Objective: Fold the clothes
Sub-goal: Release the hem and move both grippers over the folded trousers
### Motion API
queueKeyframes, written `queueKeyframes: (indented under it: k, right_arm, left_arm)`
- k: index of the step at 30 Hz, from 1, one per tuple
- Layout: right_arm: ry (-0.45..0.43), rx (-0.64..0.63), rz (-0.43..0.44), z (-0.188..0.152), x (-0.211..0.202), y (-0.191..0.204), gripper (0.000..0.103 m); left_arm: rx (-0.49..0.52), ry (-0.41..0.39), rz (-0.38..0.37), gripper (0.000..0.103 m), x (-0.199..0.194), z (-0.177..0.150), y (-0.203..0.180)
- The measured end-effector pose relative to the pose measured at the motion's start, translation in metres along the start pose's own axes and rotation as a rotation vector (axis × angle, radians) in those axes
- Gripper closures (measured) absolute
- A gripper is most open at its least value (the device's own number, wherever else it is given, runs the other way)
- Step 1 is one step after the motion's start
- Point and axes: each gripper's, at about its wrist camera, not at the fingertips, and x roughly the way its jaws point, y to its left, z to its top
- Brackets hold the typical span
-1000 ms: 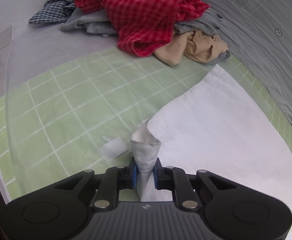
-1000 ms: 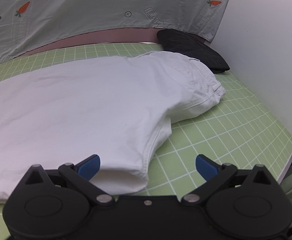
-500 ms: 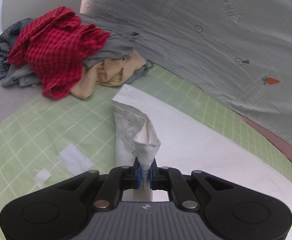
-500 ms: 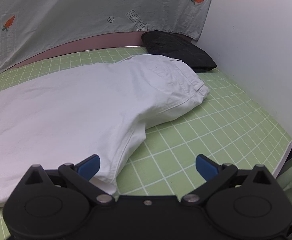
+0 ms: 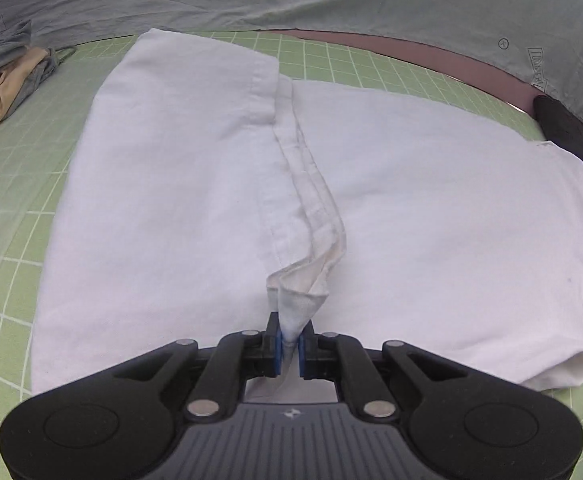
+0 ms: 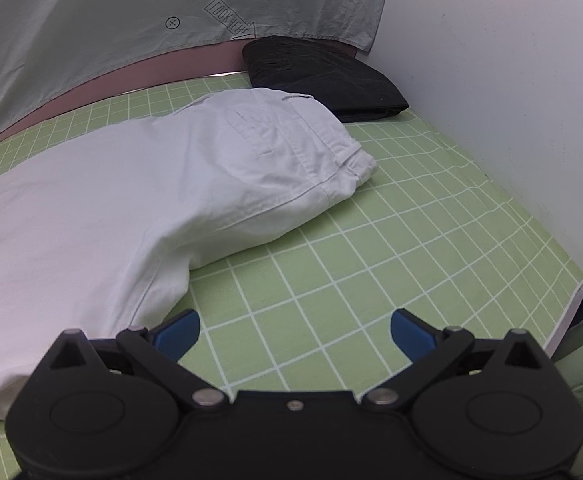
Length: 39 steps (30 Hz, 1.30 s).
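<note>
White cotton trousers (image 5: pixel 411 200) on green gridded mat (image 6: pixel 371 272): hem pinched by left gripper (image 5: pixel 289 350). Right gripper (image 6: pixel 295 330): spread wide, holding nothing.

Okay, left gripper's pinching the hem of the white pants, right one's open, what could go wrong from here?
The left gripper pinches only a small bunched corner of the white pants, so it may slip free. The open right gripper holds nothing, so the folded layer could land skewed. The waistband lies close to the black folded garment.
</note>
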Motion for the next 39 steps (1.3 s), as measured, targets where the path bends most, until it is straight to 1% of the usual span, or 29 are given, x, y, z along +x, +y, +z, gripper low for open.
queueKeyframes:
  k: [1, 2, 4, 6, 7, 8, 9, 10, 11, 12, 15, 17, 18, 20, 23, 25, 28, 30, 33, 36, 39]
  right_arm:
    - [0.006, 0.004, 0.004, 0.001, 0.004, -0.002, 0.0]
    - [0.012, 0.008, 0.008, 0.002, 0.008, -0.004, 0.0]
    - [0.021, 0.013, 0.014, 0.005, 0.016, -0.003, 0.0]
    - [0.026, 0.025, 0.025, 0.01, 0.023, -0.001, 0.0]
    - [0.026, 0.031, 0.032, 0.012, 0.027, 0.0, 0.0]
    - [0.024, 0.038, 0.038, 0.015, 0.03, 0.001, 0.0]
    - [0.022, 0.049, 0.046, 0.018, 0.033, 0.002, 0.0]
    - [0.02, 0.061, 0.054, 0.021, 0.037, 0.002, 0.0]
    - [0.018, 0.073, 0.062, 0.025, 0.04, 0.003, 0.0]
    - [0.017, 0.086, 0.069, 0.028, 0.044, 0.004, 0.0]
    - [0.026, 0.143, 0.06, 0.041, 0.062, 0.006, 0.0]
    - [0.032, 0.188, 0.053, 0.052, 0.075, 0.004, 0.0]
    - [0.033, 0.22, 0.057, 0.057, 0.081, 0.005, 0.0]
    - [0.037, 0.28, 0.066, 0.067, 0.093, 0.002, 0.0]
    - [0.033, 0.387, 0.103, 0.08, 0.109, -0.011, 0.0]
    - [0.011, 0.437, 0.127, 0.085, 0.114, -0.021, 0.0]
    - [-0.044, 0.492, 0.176, 0.091, 0.118, -0.033, 0.0]
    - [-0.057, 0.522, 0.205, 0.097, 0.126, -0.04, 0.0]
    - [-0.044, 0.524, 0.223, 0.105, 0.145, -0.045, 0.0]
    - [-0.031, 0.503, 0.229, 0.112, 0.162, -0.04, 0.0]
    - [-0.03, 0.517, 0.221, 0.116, 0.172, -0.038, 0.0]
  left_arm:
    - [-0.01, 0.002, -0.012, 0.093, -0.002, 0.002, 0.002]
    - [-0.02, 0.005, -0.024, 0.089, -0.004, 0.005, 0.005]
    - [-0.057, 0.007, -0.058, 0.087, -0.01, 0.01, 0.009]
    - [-0.104, -0.003, -0.083, 0.078, -0.016, 0.016, 0.016]
    - [-0.128, -0.012, -0.095, 0.076, -0.02, 0.02, 0.02]
    - [-0.157, -0.025, -0.109, 0.069, -0.024, 0.025, 0.024]
    - [-0.186, -0.043, -0.125, 0.06, -0.029, 0.03, 0.029]
    - [-0.205, -0.059, -0.124, 0.055, -0.032, 0.034, 0.033]
    - [-0.221, -0.075, -0.11, 0.044, -0.034, 0.04, 0.036]
    - [-0.237, -0.09, -0.095, 0.035, -0.036, 0.046, 0.04]
    - [-0.29, -0.13, -0.054, 0.032, -0.039, 0.063, 0.052]
    - [-0.348, -0.131, -0.032, 0.026, -0.032, 0.072, 0.067]
    - [-0.373, -0.12, -0.011, 0.026, -0.027, 0.075, 0.074]
    - [-0.404, -0.073, 0.052, 0.026, -0.013, 0.077, 0.085]
    - [-0.413, -0.012, 0.123, 0.026, 0.006, 0.076, 0.092]
    - [-0.404, 0.011, 0.146, 0.024, 0.016, 0.076, 0.093]
    - [-0.376, 0.032, 0.169, 0.016, 0.027, 0.075, 0.088]
    - [-0.345, 0.049, 0.183, 0.006, 0.033, 0.077, 0.081]
    - [-0.283, 0.091, 0.23, 0.001, 0.045, 0.081, 0.069]
    - [-0.226, 0.126, 0.283, 0.0, 0.053, 0.083, 0.059]
    - [-0.214, 0.133, 0.304, 0.0, 0.056, 0.083, 0.056]
